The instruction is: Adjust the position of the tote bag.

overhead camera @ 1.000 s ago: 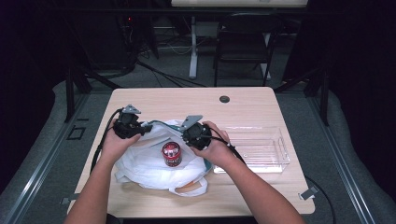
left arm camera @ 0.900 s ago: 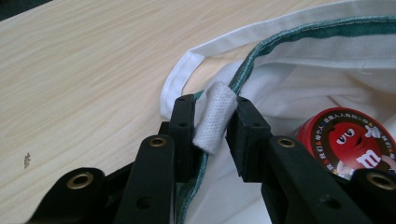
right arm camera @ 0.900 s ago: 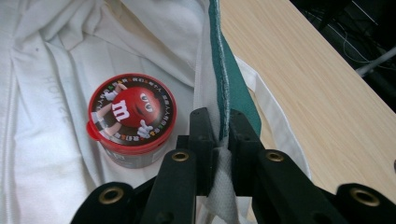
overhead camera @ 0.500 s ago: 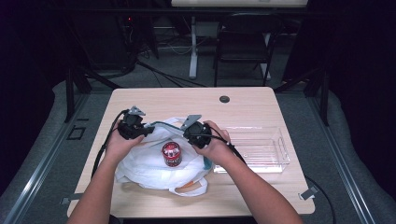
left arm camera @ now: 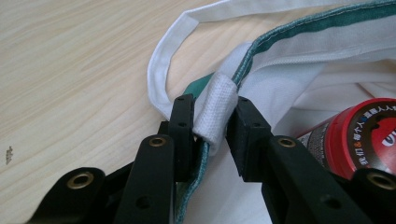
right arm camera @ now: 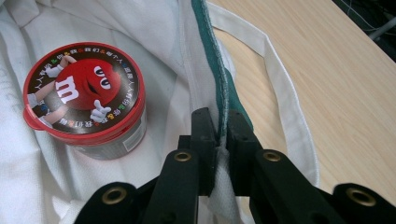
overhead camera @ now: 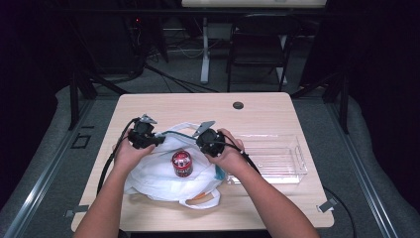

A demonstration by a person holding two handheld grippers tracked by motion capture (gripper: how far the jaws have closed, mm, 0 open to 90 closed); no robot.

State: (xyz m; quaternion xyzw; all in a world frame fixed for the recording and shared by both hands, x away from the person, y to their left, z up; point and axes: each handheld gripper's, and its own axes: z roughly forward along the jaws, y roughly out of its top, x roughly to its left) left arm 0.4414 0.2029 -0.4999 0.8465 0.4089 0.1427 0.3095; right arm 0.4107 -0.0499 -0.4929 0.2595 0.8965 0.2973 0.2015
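White tote bag (overhead camera: 163, 176) with a green-trimmed mouth lies on the wooden table (overhead camera: 173, 106), just left of a clear plastic tray (overhead camera: 277, 158); the left gripper (left arm camera: 210, 126) pinches a fold of its rim; the right gripper (right arm camera: 222, 135), jaws having just closed further, clamps the opposite green hem; a red-lidded candy tub (right arm camera: 84, 95) stands between them; the tub's base is hidden in cloth.

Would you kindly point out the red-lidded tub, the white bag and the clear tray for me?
Tub (right arm camera: 84, 88), right gripper view, middle of its red lid.
Bag (overhead camera: 153, 173), high view, white cloth left of the tub.
Tray (overhead camera: 277, 161), high view, its clear floor.
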